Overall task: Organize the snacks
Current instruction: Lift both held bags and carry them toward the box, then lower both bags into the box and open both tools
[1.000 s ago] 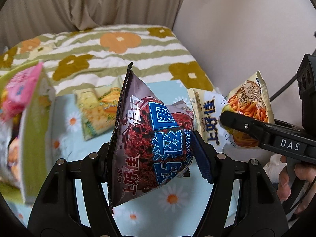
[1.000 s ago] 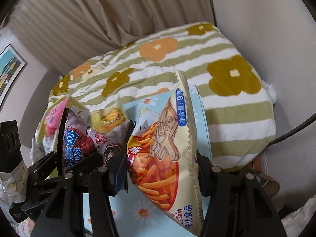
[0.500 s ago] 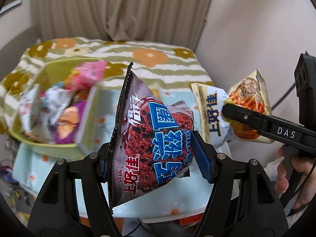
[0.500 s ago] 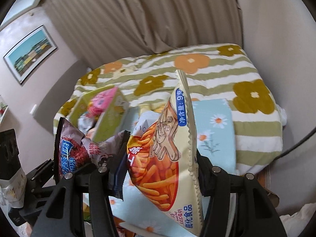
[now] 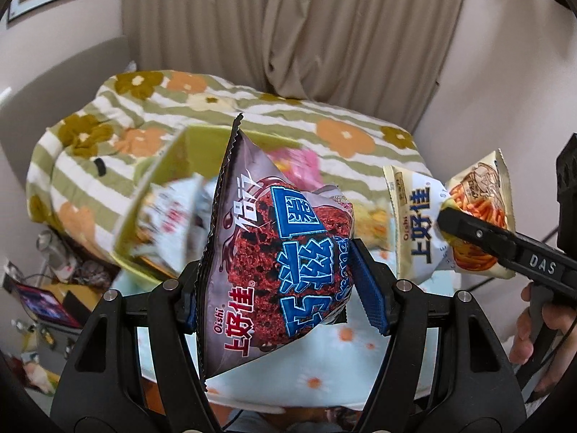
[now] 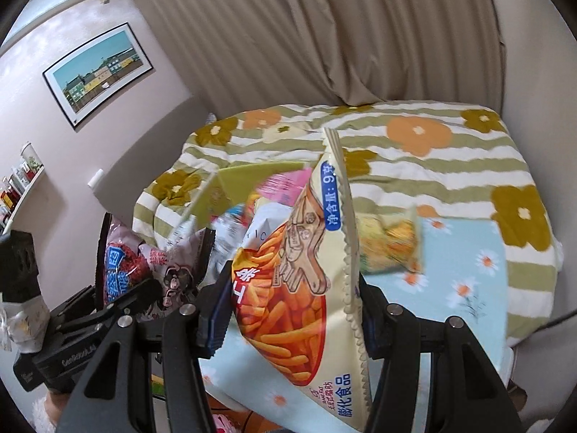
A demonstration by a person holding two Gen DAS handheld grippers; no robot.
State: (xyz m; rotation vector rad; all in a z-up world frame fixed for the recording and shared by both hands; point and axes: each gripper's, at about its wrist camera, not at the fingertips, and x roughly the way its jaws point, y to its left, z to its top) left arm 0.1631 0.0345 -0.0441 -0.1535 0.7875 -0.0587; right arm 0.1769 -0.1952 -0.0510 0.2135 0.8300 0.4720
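Both fingers clamp snack bags: brown bag [image 5: 274, 263], orange bag [image 6: 303, 288]; bin [image 5: 162, 180] contents blurred.

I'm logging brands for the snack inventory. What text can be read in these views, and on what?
"Oishi 上好佳": dark chocolate snack bag in the left gripper.
"净含量: 9克", "膨化食品": cream fries-stick bag in the right gripper.
"DAS": right gripper's arm, left view.
Snacks in the green box: too blurred.

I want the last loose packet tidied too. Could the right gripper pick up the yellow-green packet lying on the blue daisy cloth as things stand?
Probably not yet: the right gripper is shut on the orange-stick snack bag. The yellow-green packet lies uncovered.
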